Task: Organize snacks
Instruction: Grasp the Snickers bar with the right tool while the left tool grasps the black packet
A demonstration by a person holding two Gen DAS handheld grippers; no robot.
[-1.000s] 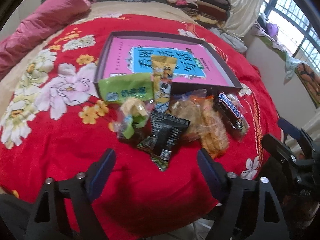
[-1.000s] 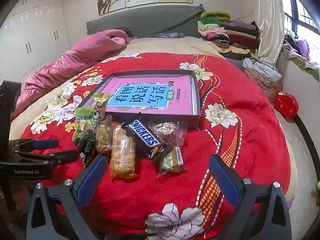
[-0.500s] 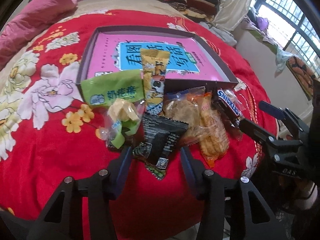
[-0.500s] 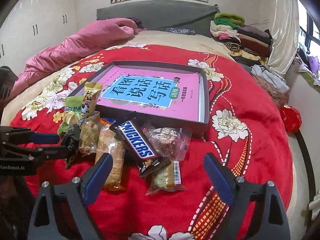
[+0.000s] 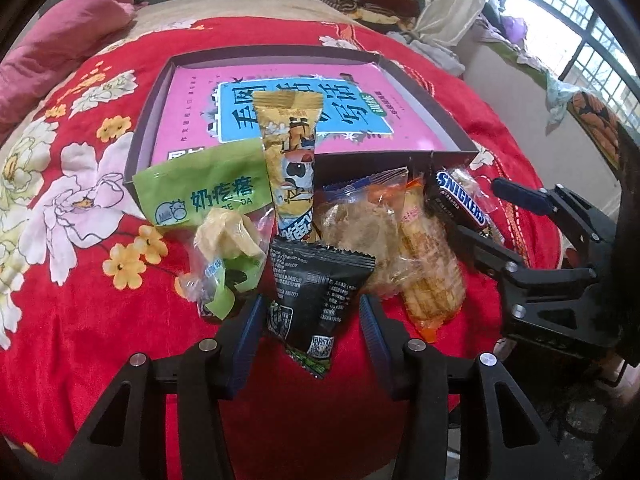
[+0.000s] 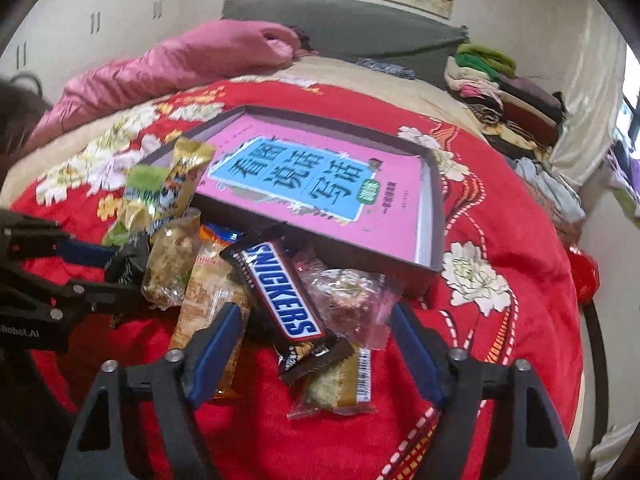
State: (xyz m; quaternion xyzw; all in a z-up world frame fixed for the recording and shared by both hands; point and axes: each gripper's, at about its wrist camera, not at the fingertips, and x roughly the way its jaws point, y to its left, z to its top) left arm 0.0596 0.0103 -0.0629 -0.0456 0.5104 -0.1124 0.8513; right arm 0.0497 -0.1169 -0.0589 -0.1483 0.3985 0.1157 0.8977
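A pile of snacks lies on the red blanket in front of a shallow grey box [image 5: 448, 128] with a pink book in it. My left gripper [image 5: 310, 320] is open, its fingers straddling a black snack packet [image 5: 316, 284]. My right gripper [image 6: 316, 344] is open around the near end of a Snickers bar [image 6: 282, 292], which also shows in the left wrist view [image 5: 460, 202]. Around them lie a green packet [image 5: 204, 196], a yellow stick packet [image 5: 292, 152], clear-wrapped cakes [image 5: 360, 224] and an orange-wrapped biscuit [image 6: 208, 292].
The box rim [image 6: 434, 216] stands just behind the pile. A pink quilt [image 6: 180, 60] lies at the far left and folded clothes [image 6: 504, 88] at the far right. The bed edge drops off at the right, near a red bag [image 6: 584, 276].
Both grippers moved forward and down to the pile. The left fingers narrowed around the black packet; the right fingers narrowed around the Snickers bar.
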